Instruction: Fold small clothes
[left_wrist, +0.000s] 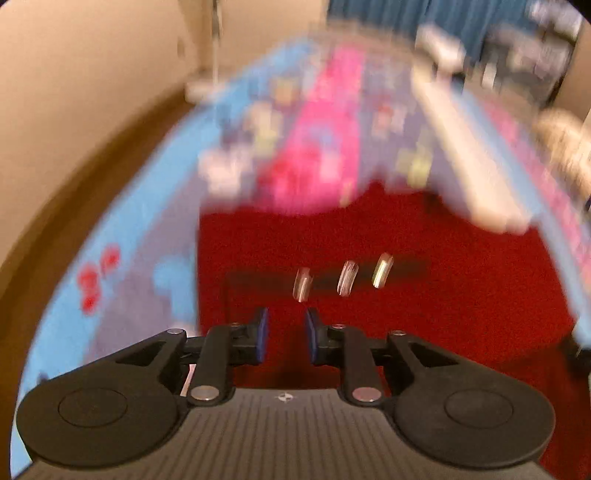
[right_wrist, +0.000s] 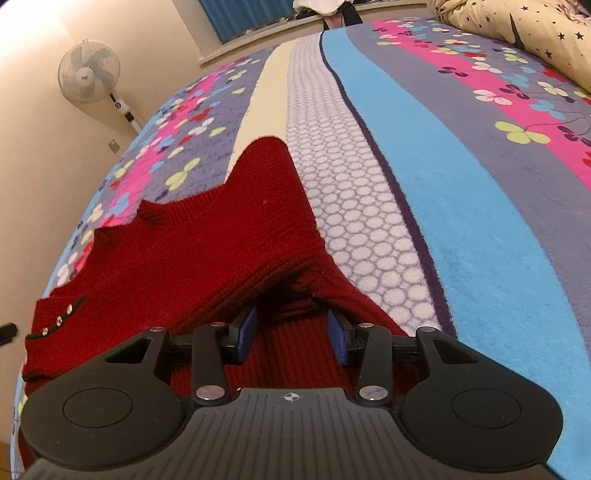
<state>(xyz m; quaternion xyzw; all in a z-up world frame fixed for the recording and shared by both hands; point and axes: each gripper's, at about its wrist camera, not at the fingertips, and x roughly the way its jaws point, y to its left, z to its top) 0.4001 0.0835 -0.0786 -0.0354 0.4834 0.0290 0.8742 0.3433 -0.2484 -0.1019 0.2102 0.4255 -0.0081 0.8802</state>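
Note:
A small red knit sweater lies spread on the patterned bedspread. In the right wrist view its collar points left and a folded edge rises just ahead of my right gripper, which is open with its jaws on either side of that raised fold. In the blurred left wrist view the sweater fills the middle, with a dark trim strip holding three shiny buttons. My left gripper hovers just short of the buttons, jaws a small gap apart with nothing between them.
A standing fan is by the wall at the left of the bed. A cream quilt with black stars is bunched at the far right. Blue curtains hang behind the bed. The bed edge runs along the left.

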